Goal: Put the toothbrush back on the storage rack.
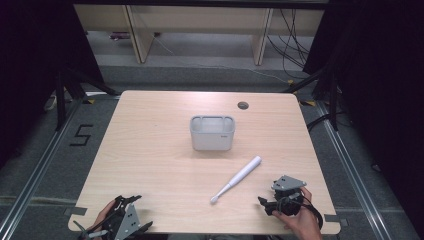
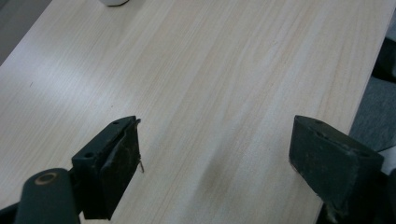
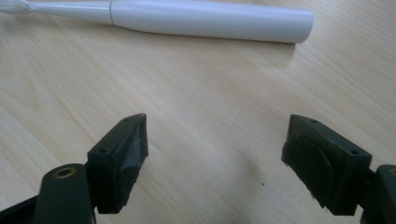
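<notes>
Spread, empty right gripper [image 3: 215, 163] faces a slim white plastic electric toothbrush [image 3: 187, 18] just ahead: light, rigid, slippery; pinch its thick handle. Left gripper [image 2: 215, 163] is likewise spread.

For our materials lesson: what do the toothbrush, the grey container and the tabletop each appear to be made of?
Toothbrush: likely smooth white plastic, with an even matte sheen and a seam at the neck. Container: probably moulded grey plastic, uniform in colour with rounded corners. Tabletop: pale wood-grain surface, possibly laminate, since the grain looks flat and even.
</notes>
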Available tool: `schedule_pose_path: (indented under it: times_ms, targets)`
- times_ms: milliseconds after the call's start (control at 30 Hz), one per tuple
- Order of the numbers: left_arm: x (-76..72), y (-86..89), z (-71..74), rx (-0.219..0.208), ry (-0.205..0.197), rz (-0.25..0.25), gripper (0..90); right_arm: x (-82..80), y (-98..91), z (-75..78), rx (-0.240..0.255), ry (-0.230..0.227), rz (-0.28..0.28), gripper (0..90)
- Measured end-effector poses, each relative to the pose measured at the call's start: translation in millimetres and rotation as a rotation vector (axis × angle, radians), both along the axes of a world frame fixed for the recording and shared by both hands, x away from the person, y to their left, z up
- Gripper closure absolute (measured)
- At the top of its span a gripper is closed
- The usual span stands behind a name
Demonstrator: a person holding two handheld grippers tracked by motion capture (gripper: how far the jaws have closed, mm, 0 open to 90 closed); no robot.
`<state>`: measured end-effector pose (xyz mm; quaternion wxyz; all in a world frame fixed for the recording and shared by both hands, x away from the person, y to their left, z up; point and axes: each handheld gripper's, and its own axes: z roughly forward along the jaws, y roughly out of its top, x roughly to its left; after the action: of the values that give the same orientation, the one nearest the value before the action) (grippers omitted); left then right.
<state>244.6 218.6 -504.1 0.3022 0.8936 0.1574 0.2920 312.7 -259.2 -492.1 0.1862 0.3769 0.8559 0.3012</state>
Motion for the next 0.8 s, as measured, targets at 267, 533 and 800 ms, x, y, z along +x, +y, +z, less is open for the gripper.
schedule_pose_path:
  times_ms: [267, 533, 800]
  targets:
    - [0.5, 0.2, 1.1, 0.022, 0.001, -0.019, 15.9, 3.5, 1.8, 1.1, 0.000, -0.031, 0.004, 25.7]
    - [1.1, -0.9, -1.0, 0.013, -0.016, 0.002, 15.9, 15.5, 2.9, 6.0, 0.025, -0.083, 0.025, 32.8]
    - [1.2, 0.0, -0.7, 0.005, 0.002, -0.012, 15.8, 32.8, 2.2, 17.5, 0.084, -0.126, -0.021, 49.1]
